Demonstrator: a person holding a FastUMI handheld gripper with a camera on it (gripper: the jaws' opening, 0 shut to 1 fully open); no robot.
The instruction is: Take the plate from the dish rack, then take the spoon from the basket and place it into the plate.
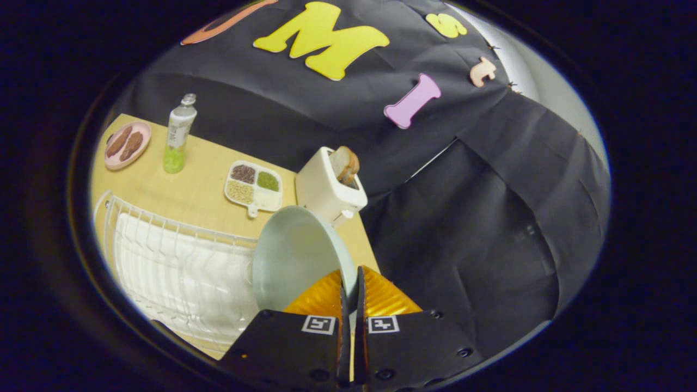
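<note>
So you have the pale green plate in hand: the gripper has its jaws closed on the plate's rim, one finger on each face, and the plate is held on edge, tilted, beside the white wire dish rack and in front of the toaster. It looks lifted free of the rack's wires, though where its lower edge ends is hidden behind the fingers, so you cannot be sure it is fully clear. By that reading, the first step is done or nearly so. What is left: set the plate down flat on the wooden counter, release it, find the basket with the spoon, and lay the spoon in the plate. Beyond the rack stand a divided tray of grains, a bottle and a pink dish.
</note>
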